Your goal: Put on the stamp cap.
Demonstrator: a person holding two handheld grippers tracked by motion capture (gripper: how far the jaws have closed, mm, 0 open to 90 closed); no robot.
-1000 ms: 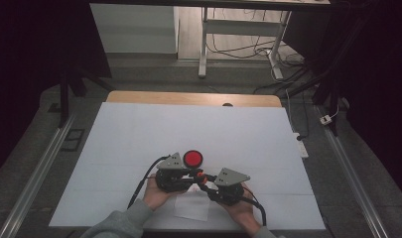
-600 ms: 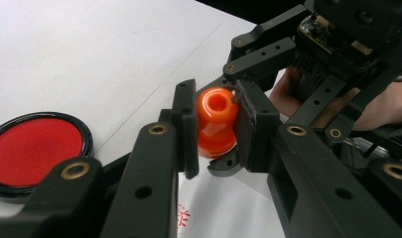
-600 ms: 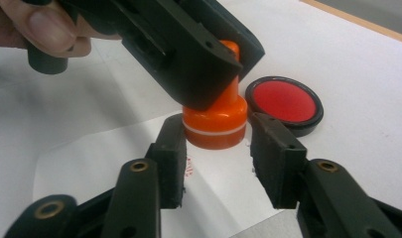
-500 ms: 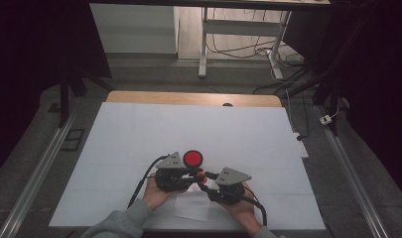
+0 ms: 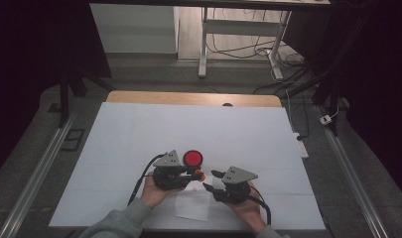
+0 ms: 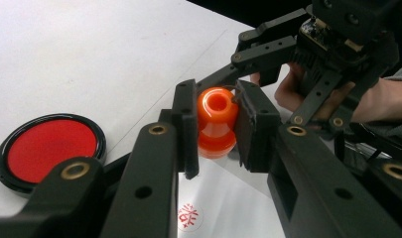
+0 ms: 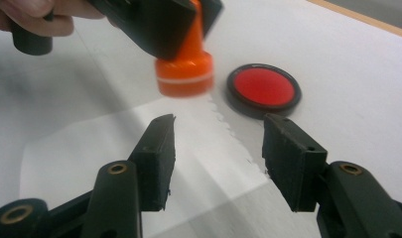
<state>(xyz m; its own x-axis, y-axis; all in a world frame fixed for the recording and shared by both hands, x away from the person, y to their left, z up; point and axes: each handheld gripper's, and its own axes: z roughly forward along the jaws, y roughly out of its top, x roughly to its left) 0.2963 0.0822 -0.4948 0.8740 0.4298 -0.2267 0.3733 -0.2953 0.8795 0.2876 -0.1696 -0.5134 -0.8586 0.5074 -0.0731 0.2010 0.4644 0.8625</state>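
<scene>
Left tongs [image 6: 216,129] clamp the stamp [image 6: 217,121] above the paper [image 7: 139,148], right tongs [image 7: 218,158], just opening, hold nothing; pressing down seems next.

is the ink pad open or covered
Open: the ink pad shows its bare red surface inside the black rim, no lid on it, beside the orange stamp.

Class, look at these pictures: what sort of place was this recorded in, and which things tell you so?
Probably a lab or workshop recording bench: a white-covered table, loose cables on the floor behind it, and metal rails beside it.
</scene>
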